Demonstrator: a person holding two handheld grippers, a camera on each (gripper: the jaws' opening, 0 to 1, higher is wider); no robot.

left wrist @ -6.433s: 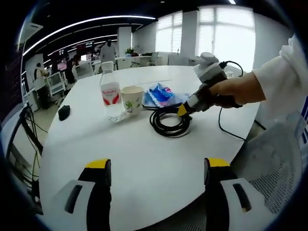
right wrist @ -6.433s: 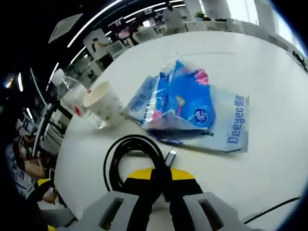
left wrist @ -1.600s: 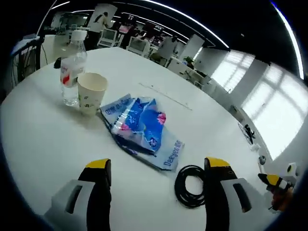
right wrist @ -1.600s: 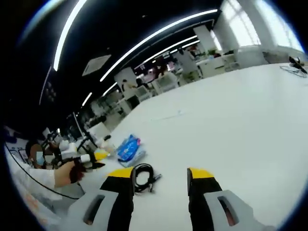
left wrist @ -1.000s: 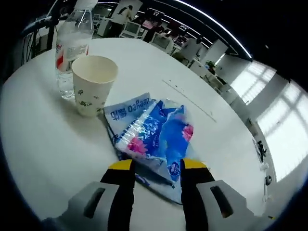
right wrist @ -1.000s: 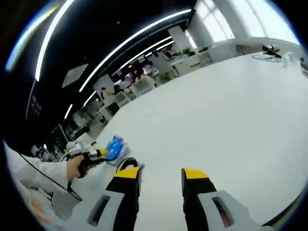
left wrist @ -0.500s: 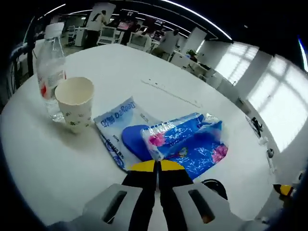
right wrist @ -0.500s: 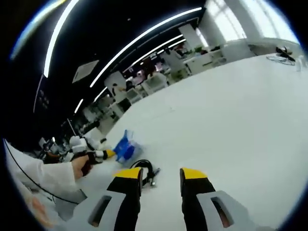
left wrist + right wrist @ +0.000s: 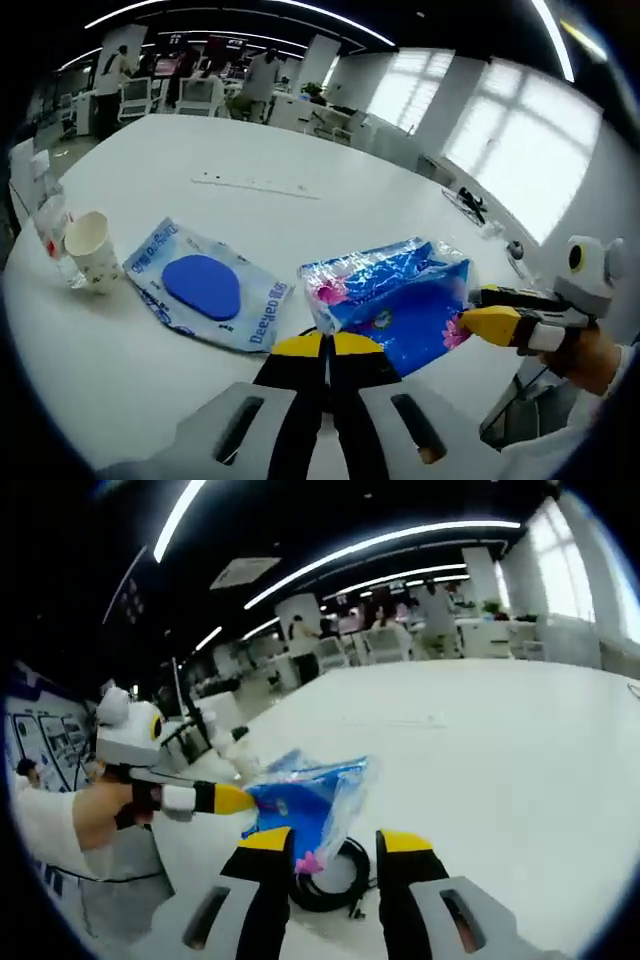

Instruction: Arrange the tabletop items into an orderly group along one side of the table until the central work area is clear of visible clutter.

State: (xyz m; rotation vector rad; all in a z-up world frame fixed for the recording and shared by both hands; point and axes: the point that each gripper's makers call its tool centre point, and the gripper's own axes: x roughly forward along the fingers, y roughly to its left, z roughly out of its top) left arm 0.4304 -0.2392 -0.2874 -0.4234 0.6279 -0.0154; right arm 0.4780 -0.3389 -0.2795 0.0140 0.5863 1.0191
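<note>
The left gripper is clamped on a blue tissue pack, holding it off the white table — above the coiled black cable. The right gripper has its jaws apart, holding nothing; the flat Deeyeo wrapper, paper cup and water bottle sit together near the table's edge.

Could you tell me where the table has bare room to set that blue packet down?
The table is bare beyond the flat blue pouch, toward the windows. It is crowded by the paper cup and bottle, and around the cable coil.
</note>
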